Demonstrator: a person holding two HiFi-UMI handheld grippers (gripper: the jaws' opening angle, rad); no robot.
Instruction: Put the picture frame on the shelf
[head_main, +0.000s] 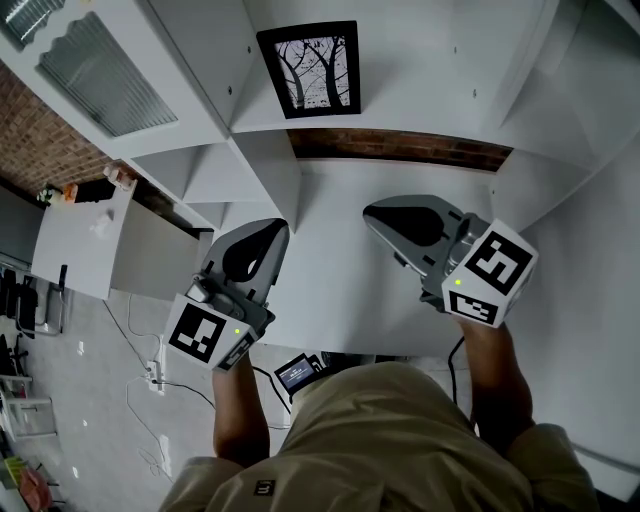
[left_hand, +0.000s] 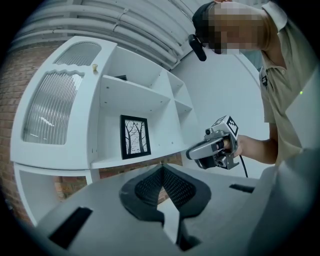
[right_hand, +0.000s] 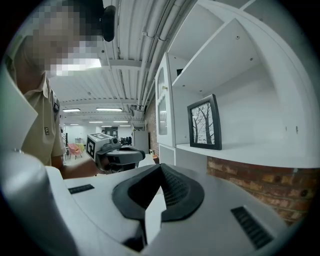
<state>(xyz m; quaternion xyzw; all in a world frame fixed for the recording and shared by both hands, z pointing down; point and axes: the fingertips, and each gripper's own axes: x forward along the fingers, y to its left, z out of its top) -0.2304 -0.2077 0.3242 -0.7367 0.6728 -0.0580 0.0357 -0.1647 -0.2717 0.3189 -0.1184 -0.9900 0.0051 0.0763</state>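
Observation:
A black picture frame (head_main: 312, 68) with a tree print stands upright on the white shelf (head_main: 430, 85), leaning back towards the rear panel. No gripper touches it. My left gripper (head_main: 277, 229) hovers below the shelf over a lower white ledge, jaws together with nothing between them. My right gripper (head_main: 373, 211) hangs beside it to the right, also shut and empty. The left gripper view has the picture frame (left_hand: 135, 136) ahead beyond the closed tips (left_hand: 161, 169) and the right gripper (left_hand: 193, 154) off to the right. In the right gripper view the picture frame (right_hand: 205, 122) sits up and to the right.
A cabinet door with ribbed glass (head_main: 100, 75) stands left of the shelf. A strip of brick wall (head_main: 400, 147) runs under the shelf, above the white ledge (head_main: 340, 280). More shelf compartments (left_hand: 180, 97) rise to the right. Cables lie on the floor (head_main: 140, 370) at left.

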